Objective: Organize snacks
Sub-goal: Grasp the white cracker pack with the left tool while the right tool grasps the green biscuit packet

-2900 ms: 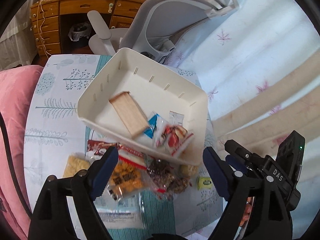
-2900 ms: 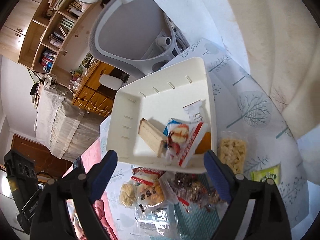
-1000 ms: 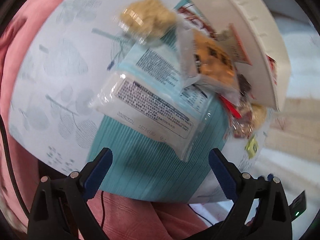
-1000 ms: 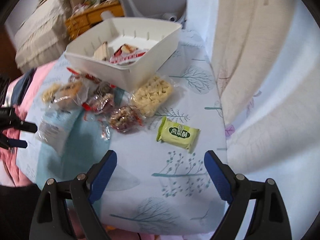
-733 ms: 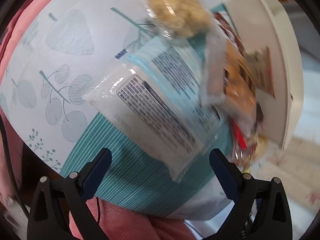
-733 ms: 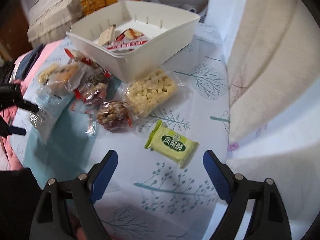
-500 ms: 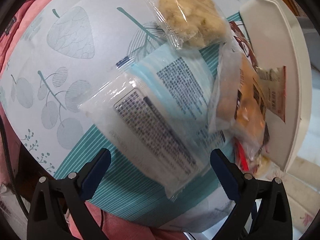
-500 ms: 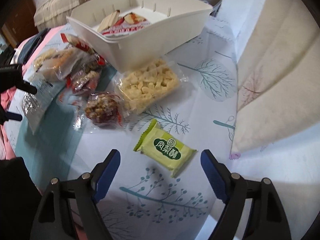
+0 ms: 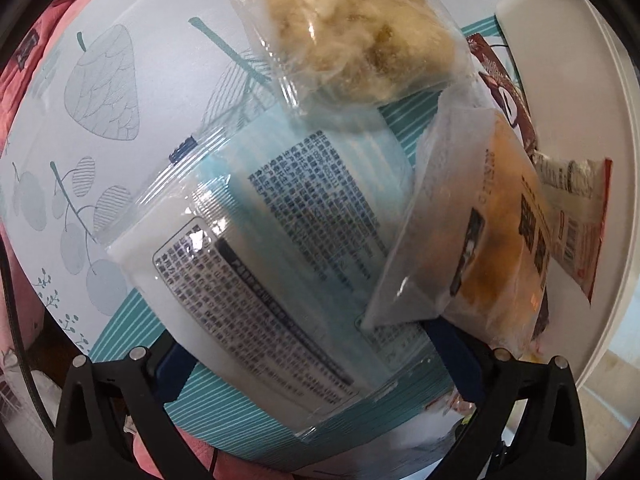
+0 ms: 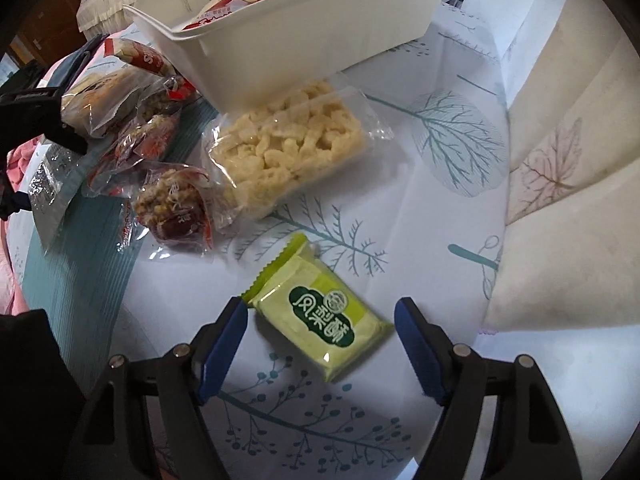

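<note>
Right gripper [image 10: 320,340] lowered, closing around green packet [image 10: 322,316] | label unreadable

Green packet [image 10: 322,316], dark green label; beyond it pale yellow puffed snack [image 10: 288,144], white bin [image 10: 300,28]; tablecloth [image 10: 460,152] white, teal tree print; blue gripper pads [image 10: 222,346].

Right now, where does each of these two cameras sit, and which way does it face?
Left wrist: sits on the left gripper, looking steeply down on a white printed packet between its opening blue fingers.
Right wrist: sits on the right gripper, looking down on a green pastry packet between its closing fingers, not yet pinched.
Shared: the white bin, the orange snack bag, the leaf-print tablecloth.
</note>
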